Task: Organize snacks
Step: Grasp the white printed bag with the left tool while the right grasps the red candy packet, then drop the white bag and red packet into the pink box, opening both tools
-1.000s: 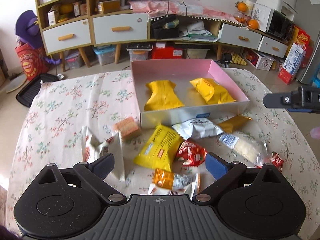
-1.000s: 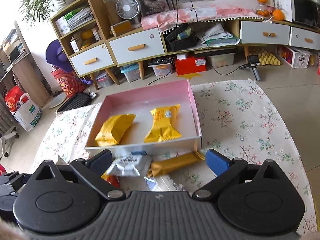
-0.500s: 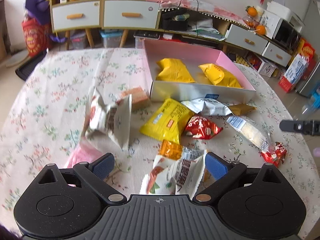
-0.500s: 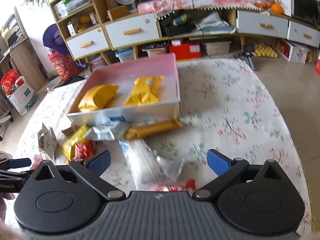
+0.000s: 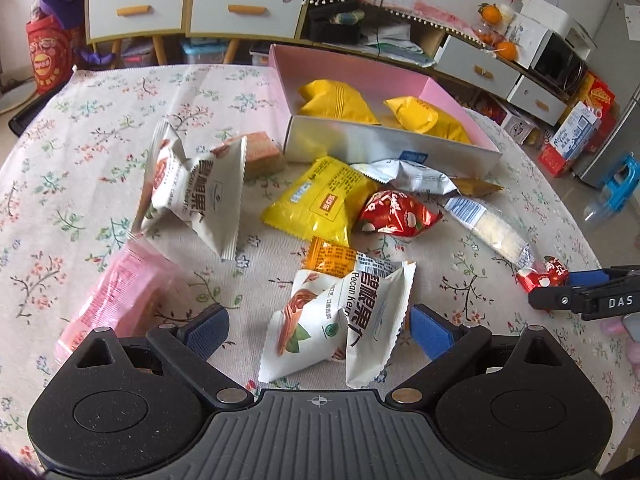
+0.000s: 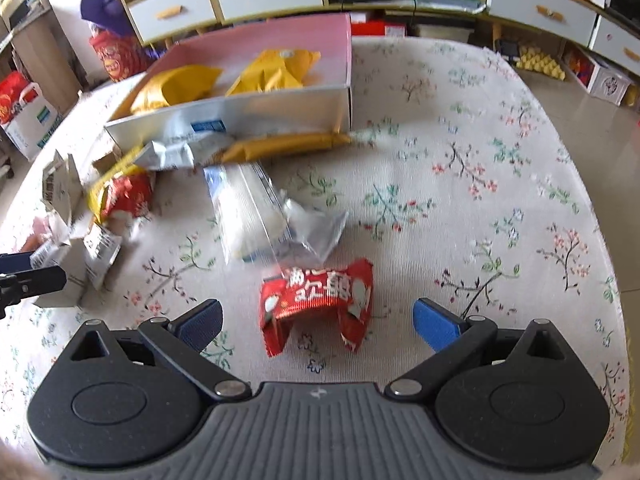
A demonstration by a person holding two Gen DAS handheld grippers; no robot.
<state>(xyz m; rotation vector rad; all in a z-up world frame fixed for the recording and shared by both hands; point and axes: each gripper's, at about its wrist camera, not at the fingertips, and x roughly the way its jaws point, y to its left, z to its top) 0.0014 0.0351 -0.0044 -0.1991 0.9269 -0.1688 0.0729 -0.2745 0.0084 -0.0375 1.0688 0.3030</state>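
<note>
Sorting has barely begun: two yellow packets (image 5: pixel 340 98) lie in the pink box (image 5: pixel 392 146) ahead. Both tools gape empty, left gripper (image 5: pixel 318 326) straddling a pecan pack (image 5: pixel 344 320), right gripper (image 6: pixel 316 320) a red sachet (image 6: pixel 316 292).

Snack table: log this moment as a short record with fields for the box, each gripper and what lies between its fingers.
box: pink-lined shallow cardboard box on the floral tablecloth, holding two yellow snack packets
left gripper: open, low over the cloth
between left fingers: white pecan-kernel pouch, not gripped
right gripper: open
between right fingers: small red foil candy packet, not gripped
loose beside box: large yellow packet, clear plastic wrapper
</note>
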